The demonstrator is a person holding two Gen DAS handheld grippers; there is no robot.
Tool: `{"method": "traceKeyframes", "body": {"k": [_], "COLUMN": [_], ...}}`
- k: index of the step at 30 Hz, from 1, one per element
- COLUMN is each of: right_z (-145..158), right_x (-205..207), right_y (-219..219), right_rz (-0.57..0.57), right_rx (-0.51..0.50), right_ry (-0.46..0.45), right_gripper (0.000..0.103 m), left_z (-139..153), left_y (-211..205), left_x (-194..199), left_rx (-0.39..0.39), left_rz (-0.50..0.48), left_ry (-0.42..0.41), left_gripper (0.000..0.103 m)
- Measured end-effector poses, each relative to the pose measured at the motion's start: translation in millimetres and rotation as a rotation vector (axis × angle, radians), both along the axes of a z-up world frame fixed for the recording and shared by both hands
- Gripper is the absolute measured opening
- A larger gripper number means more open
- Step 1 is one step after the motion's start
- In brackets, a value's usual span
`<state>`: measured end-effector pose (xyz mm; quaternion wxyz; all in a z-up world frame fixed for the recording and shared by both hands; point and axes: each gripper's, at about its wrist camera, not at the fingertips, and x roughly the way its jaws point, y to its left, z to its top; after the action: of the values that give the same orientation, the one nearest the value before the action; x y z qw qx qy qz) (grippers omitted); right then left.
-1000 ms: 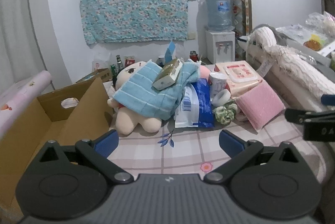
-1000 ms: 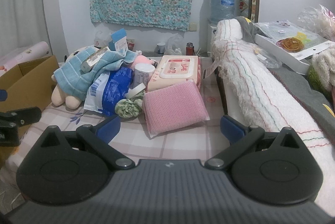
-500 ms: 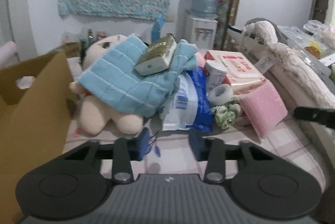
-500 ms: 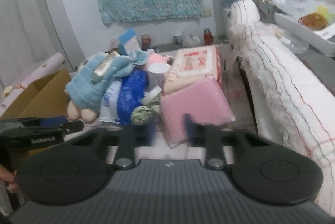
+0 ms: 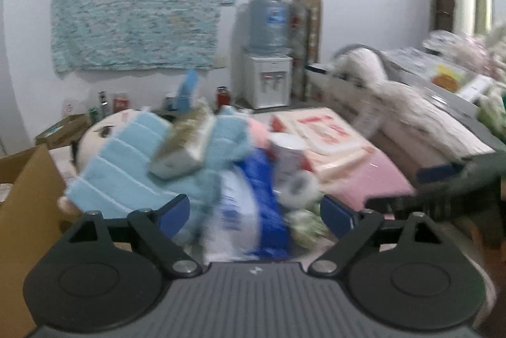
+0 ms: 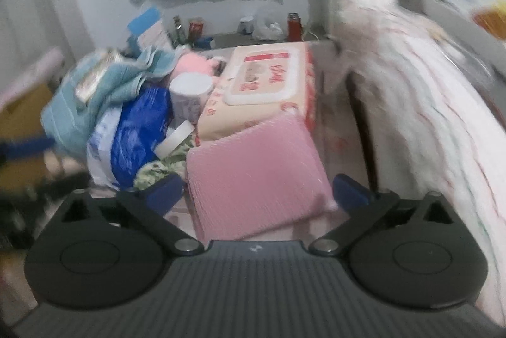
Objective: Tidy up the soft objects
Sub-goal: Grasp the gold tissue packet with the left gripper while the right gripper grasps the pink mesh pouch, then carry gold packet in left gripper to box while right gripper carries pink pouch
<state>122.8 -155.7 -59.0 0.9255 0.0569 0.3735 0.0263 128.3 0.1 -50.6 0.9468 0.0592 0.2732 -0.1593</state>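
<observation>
Both jaws gaped empty, right gripper [image 6: 256, 191] at the pink pad [image 6: 256, 176] by the bed's near edge, left gripper [image 5: 254, 210] facing blue towel [image 5: 126, 176]; tugging risked toppling the packet [image 5: 180, 148].

The soft items lie packed in one heap: the blue towel [image 5: 126, 167] touches the blue-and-white bag [image 5: 249, 211], which crowds the pink pad [image 6: 256, 176]. A cardboard box [image 5: 22, 211] walls the left; the rolled white blanket [image 6: 420, 104] walls the right.
</observation>
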Motion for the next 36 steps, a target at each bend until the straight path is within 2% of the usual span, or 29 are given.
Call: {"method": "traceKeyframes", "body": {"k": [2,4,7,9,11,14,17,23,26,31,36], "right_z": [-11,-20,-27,-30,-33,-34,-32,-20,-8,16,32], "right_x": [10,19,17,17,15,9,4,-8,-18,-32,-55], "right_y": [11,13,15,15,17,18,15,11,14,20,25], "right_rz": [0.009,0.040,0.072,0.079,0.092,0.099,0.075,0.035,0.032,0.033,-0.006], "right_rx": [-0.093,-0.108,-0.124,-0.119,-0.132,-0.130,-0.104,-0.051,-0.072,-0.123,-0.117], "right_ry": [-0.003,0.006,-0.028,-0.020,-0.019,-0.023,-0.038,-0.055,-0.080,-0.108,-0.120], "right_gripper": [0.102,0.102,0.103,0.102,0.099,0.093,0.090,0.089,0.089,0.089,0.090], "left_z": [3,8,13,15,14,7,1,-4,3,23,42], "left_y": [11,20,28,35,42,46,57,70,76,82,91], "left_x": [15,28,48,65,83,103,114,108,100,76,48], "left_rx": [-0.006,-0.014,-0.033,-0.099,-0.155,-0.158,-0.247,-0.324,-0.339,-0.316,-0.306], "left_rz": [0.045,0.077,0.099,0.101,0.096,0.118,0.119,0.116,0.123,0.105,0.084], "left_ry": [-0.002,-0.030,-0.044,-0.015,0.050,0.098,0.158,0.189,0.200,0.167,0.123], "left_gripper": [0.087,0.087,0.086,0.070,0.055,0.055,0.055,0.048,0.047,0.047,0.047]}}
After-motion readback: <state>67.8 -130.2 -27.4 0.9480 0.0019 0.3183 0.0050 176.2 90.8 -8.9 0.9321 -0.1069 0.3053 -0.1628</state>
